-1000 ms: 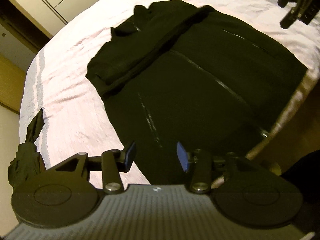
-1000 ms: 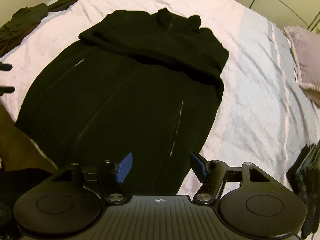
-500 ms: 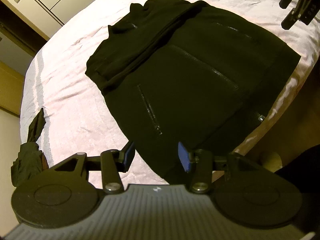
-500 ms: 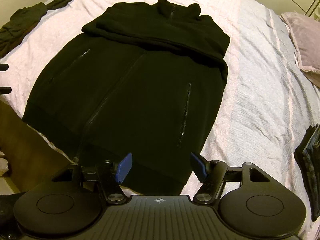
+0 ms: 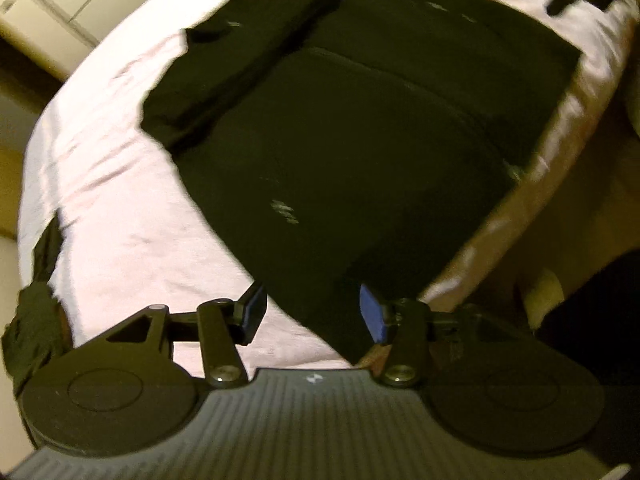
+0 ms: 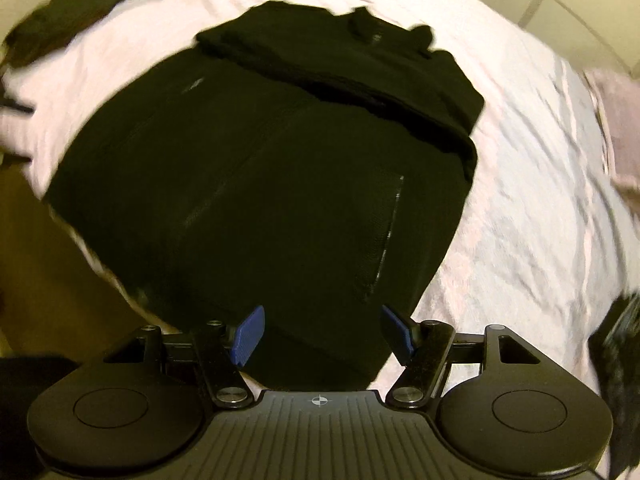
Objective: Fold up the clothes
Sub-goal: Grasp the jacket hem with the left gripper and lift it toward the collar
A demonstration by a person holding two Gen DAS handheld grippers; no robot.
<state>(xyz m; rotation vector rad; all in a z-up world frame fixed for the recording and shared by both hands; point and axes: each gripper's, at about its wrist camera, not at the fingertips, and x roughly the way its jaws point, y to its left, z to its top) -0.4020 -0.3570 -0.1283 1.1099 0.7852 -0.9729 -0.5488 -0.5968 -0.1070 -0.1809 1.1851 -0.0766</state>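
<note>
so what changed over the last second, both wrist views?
Both hand-held grippers dropped closer to the black jacket: it fills more of each view, and its hem corners now sit between the fingers. The left hand-held gripper is opening its jaws, fabric between them but not pinched. The right hand-held gripper kept its wide opening. Nothing was grasped or released. The jacket, sleeves folded across, lies as before on the pale bedsheet.
</note>
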